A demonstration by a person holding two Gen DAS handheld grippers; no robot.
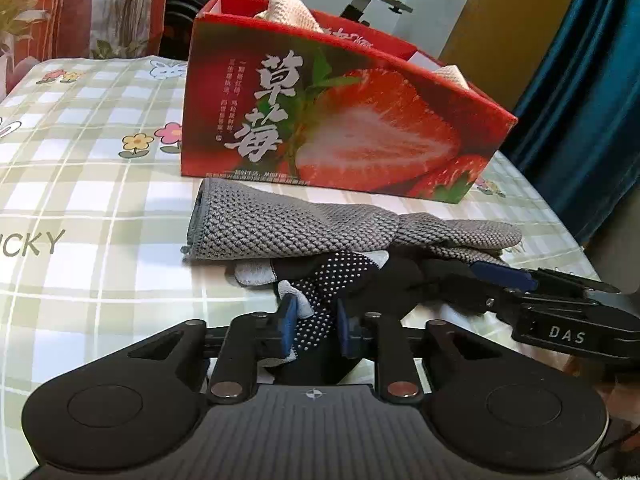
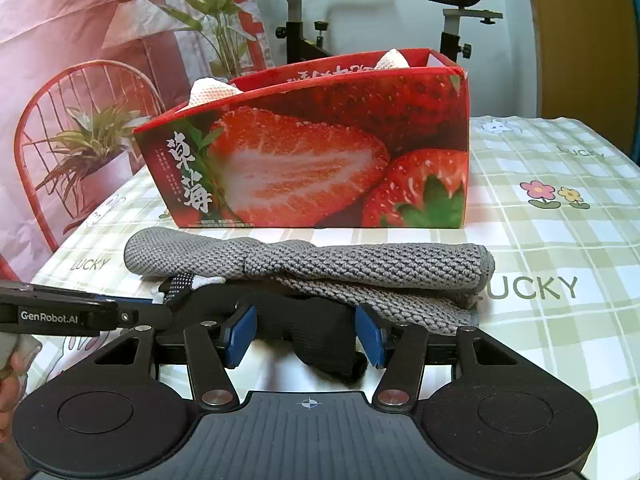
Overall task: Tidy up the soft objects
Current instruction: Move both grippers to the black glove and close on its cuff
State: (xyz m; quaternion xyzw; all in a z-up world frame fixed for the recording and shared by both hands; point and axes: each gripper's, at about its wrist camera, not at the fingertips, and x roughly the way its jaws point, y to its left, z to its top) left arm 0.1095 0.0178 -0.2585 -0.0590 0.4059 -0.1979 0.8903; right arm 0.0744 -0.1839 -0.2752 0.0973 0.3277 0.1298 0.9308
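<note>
A black glove with white dots (image 1: 332,276) lies on the checked tablecloth, partly under a grey knitted cloth (image 1: 304,224). My left gripper (image 1: 317,326) is shut on the glove's dotted end, with both blue pads pressing the fabric. In the right wrist view my right gripper (image 2: 306,334) holds the glove's plain black part (image 2: 320,332) between its pads, just in front of the grey cloth (image 2: 320,268). Each gripper shows in the other's view: the right one (image 1: 476,284) comes in from the right, the left one (image 2: 160,304) from the left.
A red strawberry box (image 1: 340,120) (image 2: 320,152) stands right behind the grey cloth, with pale knitted cloths (image 1: 288,10) (image 2: 212,90) sticking out of it. An exercise bike (image 2: 304,20) stands beyond the table. The tablecloth (image 2: 560,240) extends to the right of the box.
</note>
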